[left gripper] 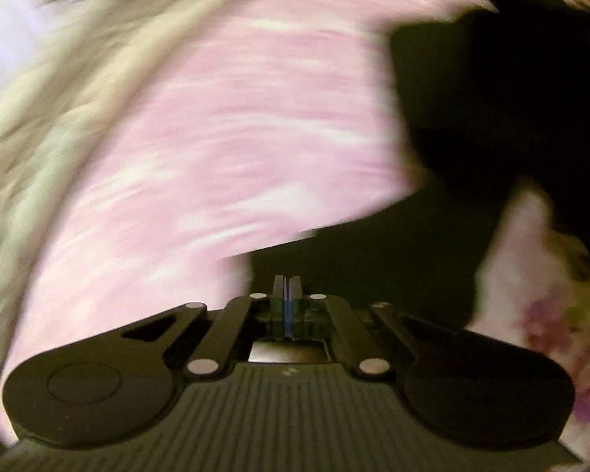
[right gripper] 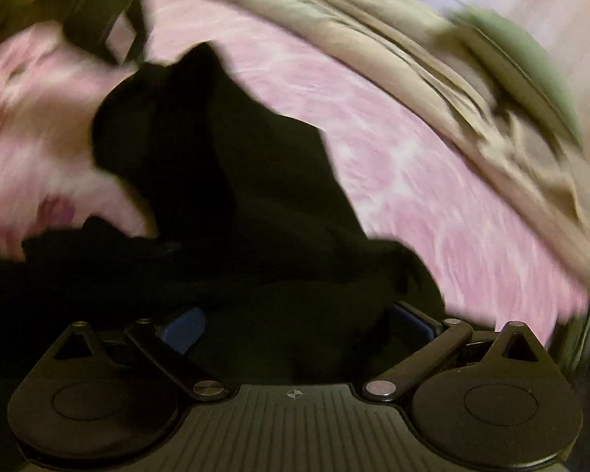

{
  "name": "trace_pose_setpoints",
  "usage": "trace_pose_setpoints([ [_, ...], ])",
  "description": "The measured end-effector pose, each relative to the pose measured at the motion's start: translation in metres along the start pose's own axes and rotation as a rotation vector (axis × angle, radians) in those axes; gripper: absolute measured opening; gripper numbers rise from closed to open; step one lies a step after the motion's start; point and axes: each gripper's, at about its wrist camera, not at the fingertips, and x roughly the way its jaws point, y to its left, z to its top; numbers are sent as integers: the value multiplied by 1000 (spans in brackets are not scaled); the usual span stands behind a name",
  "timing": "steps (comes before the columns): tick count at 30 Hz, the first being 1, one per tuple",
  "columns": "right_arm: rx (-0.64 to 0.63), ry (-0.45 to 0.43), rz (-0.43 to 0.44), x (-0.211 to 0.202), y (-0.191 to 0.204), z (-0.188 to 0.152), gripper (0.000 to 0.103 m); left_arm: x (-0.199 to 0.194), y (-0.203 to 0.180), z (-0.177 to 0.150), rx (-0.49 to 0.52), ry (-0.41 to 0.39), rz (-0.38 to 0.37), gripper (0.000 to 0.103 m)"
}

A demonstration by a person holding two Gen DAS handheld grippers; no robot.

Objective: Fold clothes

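A black garment lies crumpled on a pink floral sheet. In the right wrist view it spreads from the centre down to my right gripper. That gripper is open, its blue pads stand wide apart, and black cloth bunches loosely between them. In the left wrist view the black garment fills the right side and runs behind my left gripper. Its fingers are pressed together with only a thin blue line between them, and I see no cloth in them. Both views are smeared by motion.
A rumpled beige blanket with a green item on it borders the sheet's far side. The beige blanket also runs along the left. A dark blurred shape hangs at the upper left.
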Motion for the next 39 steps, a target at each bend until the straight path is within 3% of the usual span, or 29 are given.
trace_pose_setpoints([
  [4, -149, 14, 50, 12, 13, 2, 101, -49, 58, -22, -129, 10, 94, 0],
  [6, -168, 29, 75, 24, 11, -2, 94, -53, 53, -22, -110, 7, 71, 0],
  [8, -151, 65, 86, 32, 7, -2, 42, -50, 35, -18, -84, -8, 17, 5],
  [9, -130, 75, 72, 32, 4, -3, 32, -44, 22, -14, -67, -21, -22, 17],
  [10, -97, 76, 61, 29, -2, -5, 16, -37, 8, -10, -47, -33, -59, 36],
  [15, 90, 42, -87, -3, -46, -25, 10, 9, -63, 16, 135, -69, -251, 70],
  [19, 175, 43, -159, -7, -70, -35, 9, 39, -98, 33, 272, -94, -326, 74],
  [21, 217, 43, -193, -9, -82, -40, 9, 50, -109, 41, 320, -105, -353, 74],
  [22, 237, 44, -210, -9, -88, -42, 9, 54, -111, 43, 324, -102, -372, 63],
  [23, 258, 44, -227, -10, -94, -44, 9, 58, -113, 46, 323, -91, -384, 46],
  [24, 278, 44, -243, -11, -100, -46, 9, 62, -114, 48, 314, -66, -381, 6],
  [28, 361, 45, -311, -14, -124, -55, 9, 43, -93, 50, 220, -74, -298, 3],
  [30, 364, -24, -293, -26, -133, -33, 9, 18, -63, 47, 119, -94, -225, 3],
  [35, 361, -214, -233, -59, -153, 29, 9, -78, 46, 21, -157, -115, 38, 3],
  [39, 357, -365, -184, -85, -170, 79, 7, -162, 118, -4, -265, -103, 269, 3],
])
